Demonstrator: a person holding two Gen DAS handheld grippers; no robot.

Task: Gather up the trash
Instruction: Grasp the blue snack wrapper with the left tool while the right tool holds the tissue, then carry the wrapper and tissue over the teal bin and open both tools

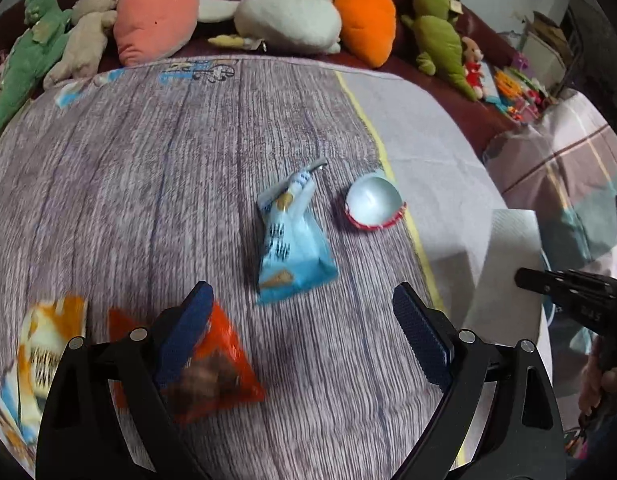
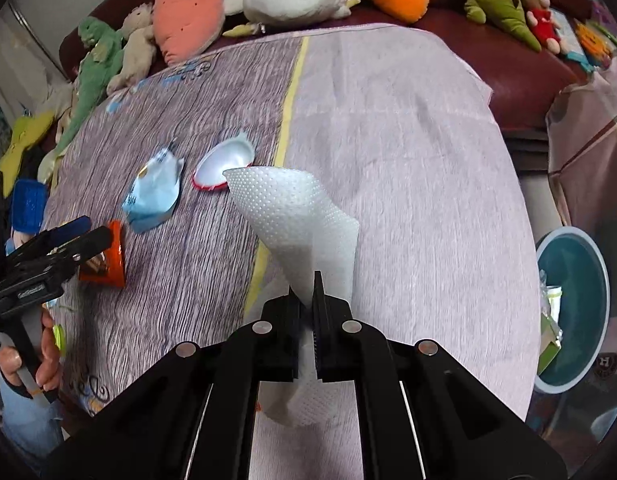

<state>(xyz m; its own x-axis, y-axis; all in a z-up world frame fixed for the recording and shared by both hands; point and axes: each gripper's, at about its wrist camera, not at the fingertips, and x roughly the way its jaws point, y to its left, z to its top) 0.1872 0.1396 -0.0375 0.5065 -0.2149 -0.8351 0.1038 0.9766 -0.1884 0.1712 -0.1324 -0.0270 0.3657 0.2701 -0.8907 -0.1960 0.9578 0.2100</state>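
My right gripper (image 2: 307,284) is shut on a white paper towel (image 2: 296,216), which hangs lifted above the cloth-covered table; the towel (image 1: 508,248) also shows at the right edge of the left wrist view. My left gripper (image 1: 304,304) stands open above the table with nothing between its fingers; it appears in the right wrist view as well (image 2: 88,232). Under its left finger lies an orange snack wrapper (image 1: 224,364) (image 2: 108,256). A light blue wrapper (image 1: 292,240) (image 2: 152,196) lies just ahead. Beside that sits a red-rimmed foil cup lid (image 1: 374,204) (image 2: 224,164).
A teal bin (image 2: 576,312) with packaging inside stands off the table's right edge. Another orange and white wrapper (image 1: 48,344) lies at the near left. Plush toys (image 1: 288,12) line the dark red sofa (image 2: 520,76) behind the table. A person's hand (image 2: 44,360) grips the left tool's handle.
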